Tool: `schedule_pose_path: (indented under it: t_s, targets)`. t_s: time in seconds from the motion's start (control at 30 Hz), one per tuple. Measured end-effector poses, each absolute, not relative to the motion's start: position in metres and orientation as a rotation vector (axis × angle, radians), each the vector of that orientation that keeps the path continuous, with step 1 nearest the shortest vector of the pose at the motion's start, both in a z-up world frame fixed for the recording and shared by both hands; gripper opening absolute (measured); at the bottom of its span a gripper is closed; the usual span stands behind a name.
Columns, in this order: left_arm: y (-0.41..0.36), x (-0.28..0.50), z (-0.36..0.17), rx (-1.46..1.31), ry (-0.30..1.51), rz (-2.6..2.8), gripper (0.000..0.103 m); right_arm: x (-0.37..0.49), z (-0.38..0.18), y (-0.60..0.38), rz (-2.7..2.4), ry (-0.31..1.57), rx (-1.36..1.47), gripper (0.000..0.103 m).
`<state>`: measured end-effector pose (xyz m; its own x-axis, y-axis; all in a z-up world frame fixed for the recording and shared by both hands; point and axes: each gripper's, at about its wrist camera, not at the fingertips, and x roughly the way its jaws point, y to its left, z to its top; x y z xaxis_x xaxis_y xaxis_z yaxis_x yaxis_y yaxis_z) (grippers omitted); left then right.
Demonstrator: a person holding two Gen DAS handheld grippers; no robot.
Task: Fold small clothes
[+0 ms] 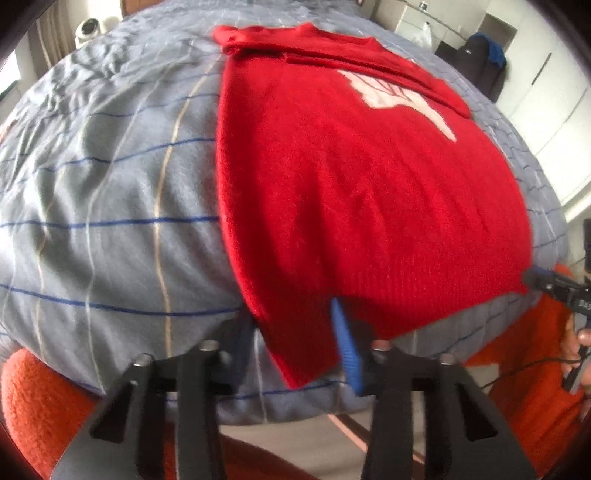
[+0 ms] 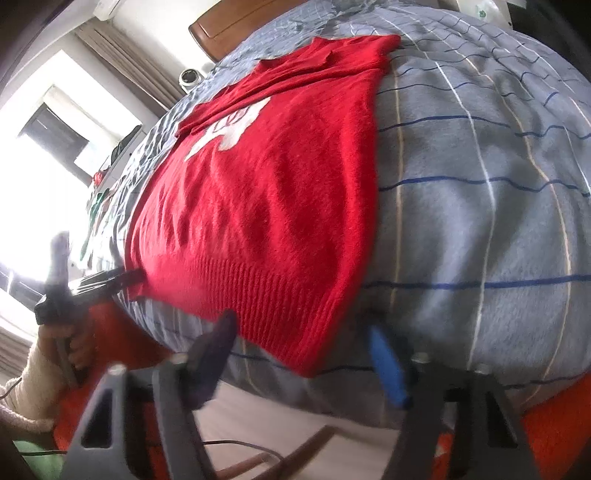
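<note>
A red knit sweater (image 1: 351, 184) (image 2: 258, 203) with a white motif (image 1: 388, 92) lies flat on the grey striped bed cover (image 1: 110, 203) (image 2: 480, 221), its sleeves folded across the far end. The ribbed hem faces me. My left gripper (image 1: 293, 339) (image 2: 129, 278) has the hem's left corner pinched between its dark finger and its blue pad (image 1: 345, 347). My right gripper (image 2: 301, 354) (image 1: 532, 277) straddles the other hem corner. Its jaws stand apart, and a sliver of bed cover shows beside the blue pad (image 2: 384, 369).
The bed's near edge runs just under both grippers, with a person's orange fleece (image 1: 37, 398) (image 2: 554, 424) below it. A hand (image 2: 62, 343) holds the left tool. A wooden headboard (image 2: 236, 22), a white dome camera (image 1: 88, 29) and white wardrobes (image 1: 546, 110) ring the bed.
</note>
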<state>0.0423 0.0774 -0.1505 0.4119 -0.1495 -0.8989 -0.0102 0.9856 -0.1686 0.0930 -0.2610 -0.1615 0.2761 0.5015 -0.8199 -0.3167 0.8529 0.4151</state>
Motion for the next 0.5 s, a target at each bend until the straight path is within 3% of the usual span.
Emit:
schedule_pose_path:
  t_s: [0.07,0.13,0.17,0.5]
  targets:
    - [0.078,0.042,-0.15,-0.154,1.152,-0.115,0.008,0.09,-0.16,-0.258,0.566,1.168,0.16,0.034]
    - [0.071,0.036,-0.15,-0.146,1.155,-0.115,0.006,0.09,-0.156,-0.252,0.559,1.143,0.096,0.01]
    - [0.07,0.034,-0.149,-0.13,1.153,-0.112,0.005,0.09,-0.154,-0.249,0.535,1.125,0.058,0.005]
    - [0.078,0.022,-0.153,-0.109,1.188,-0.071,0.004,0.089,-0.161,-0.248,0.451,1.17,0.043,0.003]
